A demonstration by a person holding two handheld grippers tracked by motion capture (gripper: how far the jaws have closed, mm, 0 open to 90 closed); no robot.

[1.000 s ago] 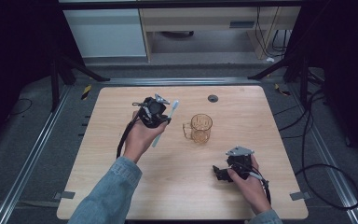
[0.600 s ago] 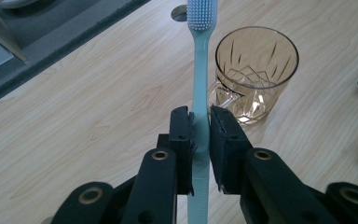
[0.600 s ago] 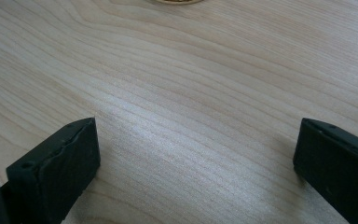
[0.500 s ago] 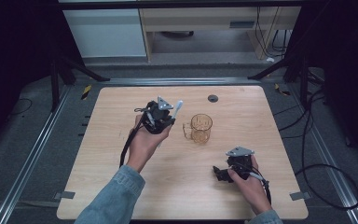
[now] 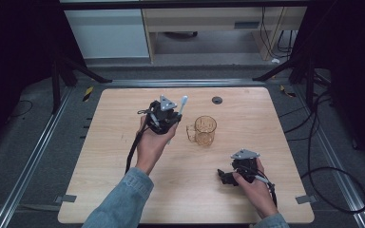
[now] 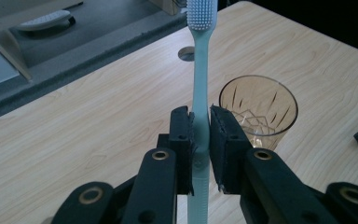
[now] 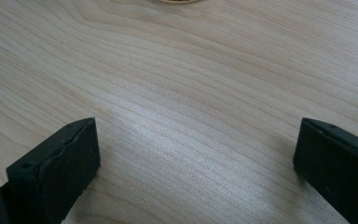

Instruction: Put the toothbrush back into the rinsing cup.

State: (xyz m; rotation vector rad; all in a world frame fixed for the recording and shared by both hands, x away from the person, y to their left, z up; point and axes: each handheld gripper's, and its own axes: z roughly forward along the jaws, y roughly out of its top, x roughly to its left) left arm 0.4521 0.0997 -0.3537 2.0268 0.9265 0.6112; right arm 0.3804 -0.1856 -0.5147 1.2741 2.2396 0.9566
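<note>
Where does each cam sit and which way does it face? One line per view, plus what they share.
High view: above the person's side, looking forward and down on the table; both forearms, left gripper, right gripper.
Left gripper view: on the left gripper, looking along its jaws, shut on an upright toothbrush, cup beyond.
Right gripper view: on the right gripper, low over bare wood, jaws apart.
Shared: high and left views both show toothbrush and cup; all show the table.

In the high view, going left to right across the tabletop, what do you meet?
Left tongs gripping a toothbrush → amber glass mug → right tongs, resting near the table's front right.
</note>
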